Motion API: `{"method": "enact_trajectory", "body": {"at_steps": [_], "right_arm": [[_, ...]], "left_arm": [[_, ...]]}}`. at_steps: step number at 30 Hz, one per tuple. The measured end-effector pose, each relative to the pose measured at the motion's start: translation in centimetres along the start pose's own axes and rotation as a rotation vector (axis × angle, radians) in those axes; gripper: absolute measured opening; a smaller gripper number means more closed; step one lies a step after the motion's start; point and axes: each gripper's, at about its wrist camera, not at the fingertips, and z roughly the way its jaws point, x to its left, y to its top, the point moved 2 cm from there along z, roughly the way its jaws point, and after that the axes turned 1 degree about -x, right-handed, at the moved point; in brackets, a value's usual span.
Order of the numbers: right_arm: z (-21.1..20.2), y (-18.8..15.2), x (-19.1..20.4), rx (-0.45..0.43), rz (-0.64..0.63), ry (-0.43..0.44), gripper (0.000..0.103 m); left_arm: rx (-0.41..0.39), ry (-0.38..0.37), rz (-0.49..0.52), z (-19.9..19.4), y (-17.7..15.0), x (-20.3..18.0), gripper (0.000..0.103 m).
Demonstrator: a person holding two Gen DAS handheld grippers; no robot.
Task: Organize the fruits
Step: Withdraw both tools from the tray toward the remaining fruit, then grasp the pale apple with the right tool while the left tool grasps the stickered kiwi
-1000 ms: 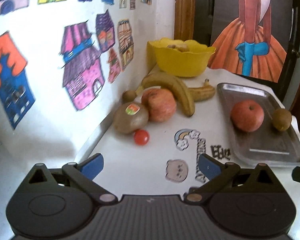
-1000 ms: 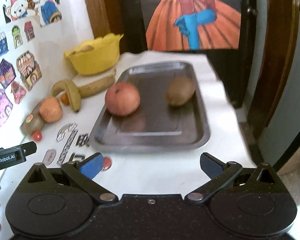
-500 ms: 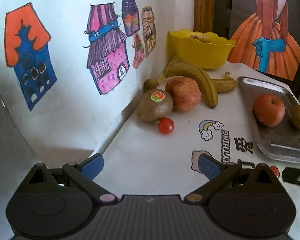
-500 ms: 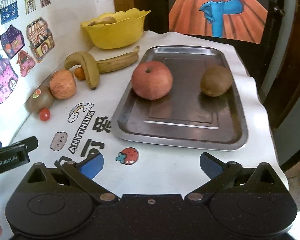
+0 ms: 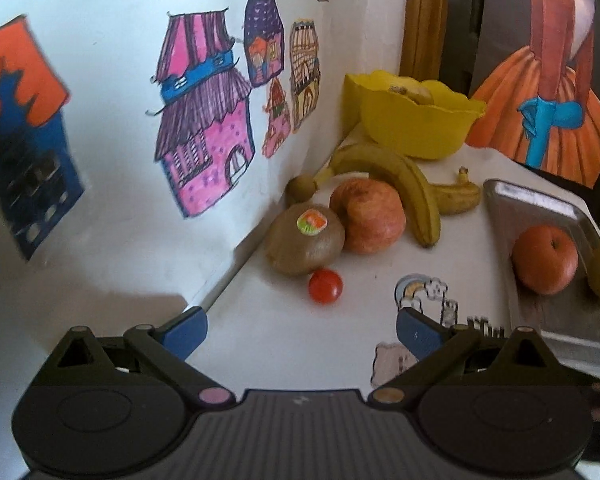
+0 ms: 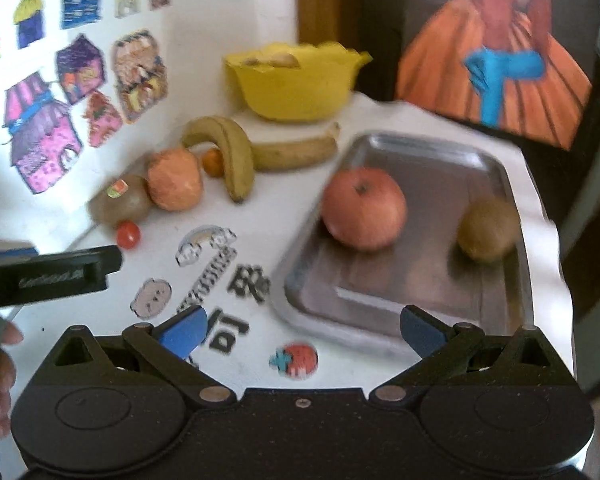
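A white table (image 6: pixel 380 112) stands against a wall covered with drawings of houses (image 5: pixel 204 136). The left gripper (image 5: pixel 300 330) hangs low over the table near the wall, its blue-tipped fingers (image 5: pixel 186 328) spread wide with nothing between them. Just ahead of it lies a cherry tomato (image 5: pixel 326 286), and right behind that a kiwi (image 5: pixel 306 244) with a sticker, touching an apple (image 5: pixel 368 216). A banana (image 5: pixel 400 184) curves around the apple's far side, and a second banana (image 6: pixel 296 152) lies beyond it. A small orange fruit (image 6: pixel 213 162) sits tucked between the apple and the curved banana. At the back stands a yellow bowl (image 6: pixel 296 80) with something pale in it that I cannot make out.

To the right is a metal tray (image 6: pixel 496 304). On it rest a second apple (image 6: pixel 364 208) and a second kiwi (image 6: pixel 488 228), apart from each other. The right gripper (image 6: pixel 302 330) hovers over the near edge of the table in front of the tray, its fingers also spread and holding nothing. Cartoon stickers (image 6: pixel 206 248) dot the tabletop between the two groups of fruit.
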Motion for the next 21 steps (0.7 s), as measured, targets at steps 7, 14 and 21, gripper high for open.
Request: {"method": "enact_trajectory", "body": {"at_steps": [7, 14, 21], "right_arm": [[1.0, 2.1, -0.7, -0.114, -0.114, 0.024, 0.102], [2.5, 4.9, -1.8, -0.153, -0.058, 0.136, 0.102], [6.1, 8.2, 0.2, -0.096, -0.111, 0.324, 0.093]], "left_arm": [[-0.008, 0.014, -0.036, 1.6, 1.5, -0.5, 0.102], [-0.008, 0.028, -0.08, 3.2, 2.4, -0.5, 0.102], [-0.044, 0.005, -0.029, 4.3, 2.8, -1.2, 0.098]]}}
